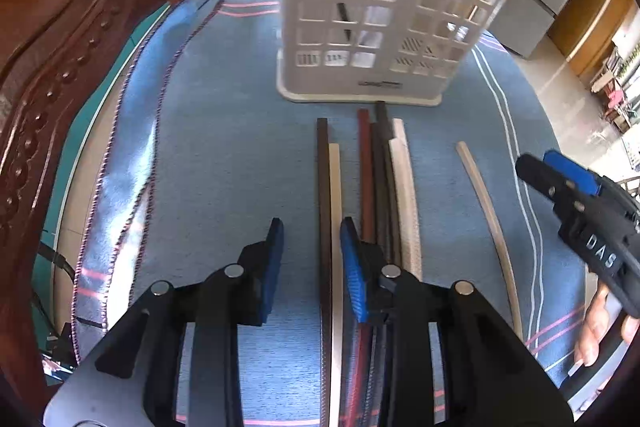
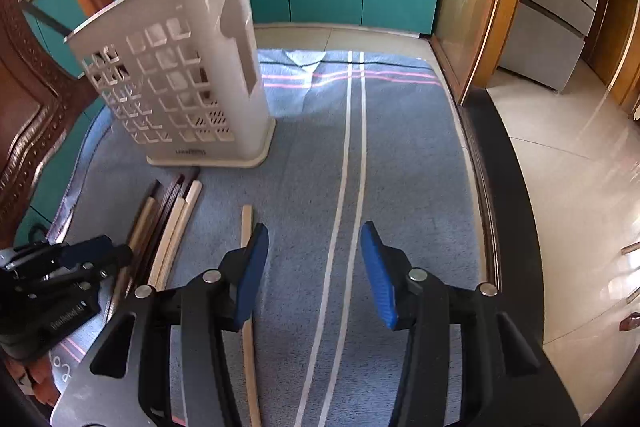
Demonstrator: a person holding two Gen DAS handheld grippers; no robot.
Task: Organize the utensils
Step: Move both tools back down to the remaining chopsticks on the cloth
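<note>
Laid side by side on the blue striped towel (image 1: 240, 131), lengthwise toward the white perforated plastic utensil holder (image 1: 384, 27), presumably for easy one-at-a-time pickup: a cluster of dark brown, red and cream chopsticks (image 1: 376, 187). Left gripper (image 1: 312, 247) parted, empty, straddling a dark and a cream stick. Right gripper (image 2: 314, 267) parted, empty, just beside the lone cream chopstick (image 2: 247, 223).

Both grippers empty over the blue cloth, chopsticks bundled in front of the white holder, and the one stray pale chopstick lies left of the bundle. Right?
Not quite: the stray pale chopstick lies right of the bundle, not left, as the left wrist view shows. The rest holds: left gripper and right gripper empty, white holder behind.
</note>
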